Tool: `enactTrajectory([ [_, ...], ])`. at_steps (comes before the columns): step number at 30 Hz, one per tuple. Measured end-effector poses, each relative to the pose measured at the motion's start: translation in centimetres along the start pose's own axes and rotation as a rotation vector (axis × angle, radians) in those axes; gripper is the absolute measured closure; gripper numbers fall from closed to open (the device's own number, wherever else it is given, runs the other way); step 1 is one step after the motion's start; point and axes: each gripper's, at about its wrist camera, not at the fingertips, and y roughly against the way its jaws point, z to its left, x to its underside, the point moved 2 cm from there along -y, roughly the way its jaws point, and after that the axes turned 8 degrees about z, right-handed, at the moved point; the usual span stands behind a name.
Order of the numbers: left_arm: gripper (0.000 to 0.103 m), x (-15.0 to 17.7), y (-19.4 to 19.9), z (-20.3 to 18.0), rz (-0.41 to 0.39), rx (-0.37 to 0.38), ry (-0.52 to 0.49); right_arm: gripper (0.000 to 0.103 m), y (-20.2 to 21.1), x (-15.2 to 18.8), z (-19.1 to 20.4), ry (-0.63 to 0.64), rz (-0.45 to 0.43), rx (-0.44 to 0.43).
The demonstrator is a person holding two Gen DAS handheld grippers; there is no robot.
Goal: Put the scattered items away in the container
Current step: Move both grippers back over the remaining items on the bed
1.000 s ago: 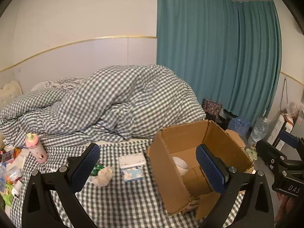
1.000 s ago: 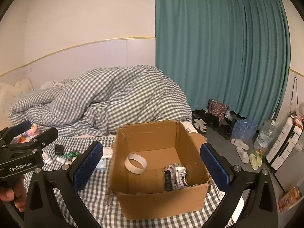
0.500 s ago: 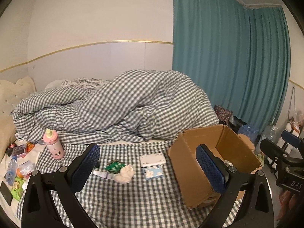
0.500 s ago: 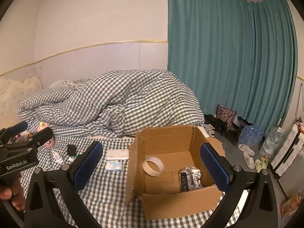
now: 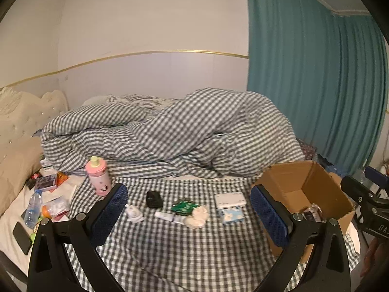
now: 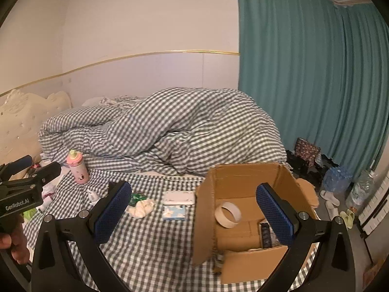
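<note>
An open cardboard box (image 5: 313,182) (image 6: 243,177) stands on the checked bed at the right; a tape roll (image 6: 228,214) and a dark packet (image 6: 266,233) lie inside. Scattered on the sheet are a white flat box (image 5: 229,199) (image 6: 178,197), a blue tissue pack (image 5: 231,215) (image 6: 173,212), a crumpled cloth (image 5: 197,216) (image 6: 142,206), a green wrapper (image 5: 183,205), a white tube (image 5: 167,216), a black case (image 5: 153,199) and a pink bottle (image 5: 98,178) (image 6: 77,170). My left gripper (image 5: 189,219) and right gripper (image 6: 193,219) are both open and empty, held above the sheet.
A bunched checked duvet (image 5: 170,131) fills the back of the bed. More clutter, a water bottle (image 5: 31,209) and a phone (image 5: 22,237) lie at the far left. Shoes and water bottles (image 6: 338,177) sit on the floor by the teal curtain (image 6: 304,73).
Both grippers have swung left and back: the box has shifted right in both views and more scattered items and the headboard have come into sight. Both stay open.
</note>
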Motion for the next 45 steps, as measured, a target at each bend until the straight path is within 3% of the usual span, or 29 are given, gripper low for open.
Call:
enactTrajectory([
  [26, 0.000, 1.2, -2.6, 9.8, 0.059, -0.114, 0.061, 0.000, -5.7, -0.2, 9.3, 0.090, 0.062, -0.115],
  [45, 0.000, 3.1, -9.6, 12.3, 0.220, -0.119, 0.067, 0.000, -12.6, 0.9, 11.2, 0.100, 0.167, -0.111],
])
